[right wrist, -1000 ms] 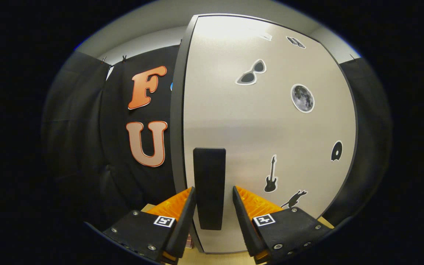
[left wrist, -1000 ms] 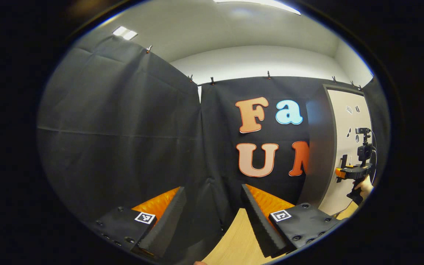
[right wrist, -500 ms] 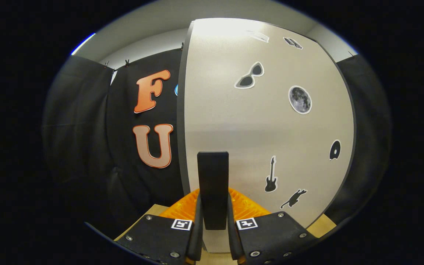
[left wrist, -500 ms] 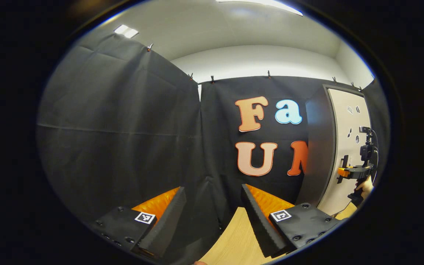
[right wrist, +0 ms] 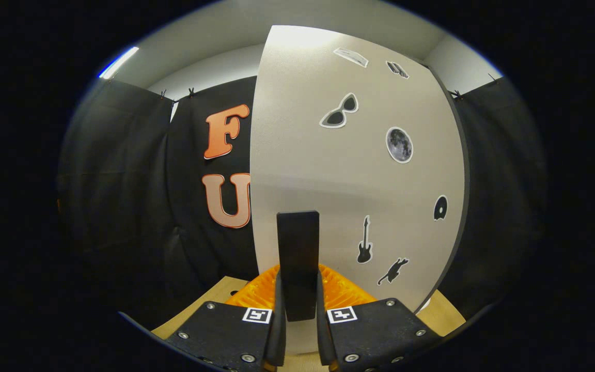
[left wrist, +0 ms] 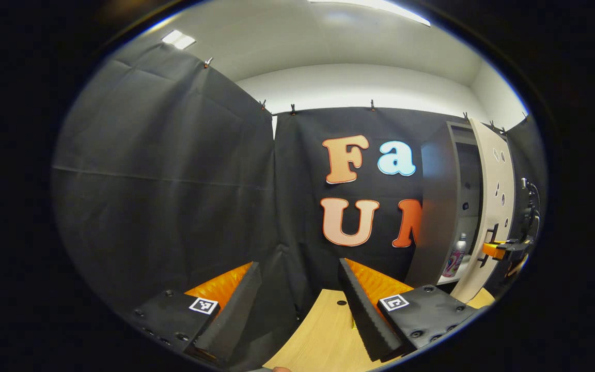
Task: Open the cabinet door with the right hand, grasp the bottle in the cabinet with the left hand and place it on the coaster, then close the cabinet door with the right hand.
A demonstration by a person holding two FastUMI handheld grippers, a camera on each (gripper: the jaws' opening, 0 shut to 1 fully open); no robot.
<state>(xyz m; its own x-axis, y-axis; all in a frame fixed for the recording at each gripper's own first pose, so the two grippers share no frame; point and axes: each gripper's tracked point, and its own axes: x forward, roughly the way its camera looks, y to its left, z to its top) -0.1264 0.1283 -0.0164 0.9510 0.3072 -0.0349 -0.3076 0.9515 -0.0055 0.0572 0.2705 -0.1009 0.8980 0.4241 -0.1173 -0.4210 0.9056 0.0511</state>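
In the right gripper view my right gripper (right wrist: pixel 297 315) is shut on the black upright handle (right wrist: pixel 298 258) of the pale cabinet door (right wrist: pixel 359 175), which stands partly swung out. In the left gripper view the same door (left wrist: pixel 494 206) is ajar at the far right, with the right gripper (left wrist: pixel 494 250) on its handle. Inside the dark cabinet (left wrist: pixel 439 206) a clear bottle (left wrist: pixel 457 256) with a pink label stands on a white shelf. My left gripper (left wrist: pixel 297 305) is open with nothing between its fingers, well left of the cabinet above the wooden table (left wrist: pixel 318 336).
Black cloth walls close off the left and back. A small dark round spot (left wrist: pixel 341 303) lies on the table just beyond my left gripper. The door carries several stickers, such as sunglasses (right wrist: pixel 340 111) and a moon (right wrist: pixel 400 144).
The right gripper closed on the door handle and pulled the door open, baring the cabinet inside and the bottle. The left gripper has barely moved.
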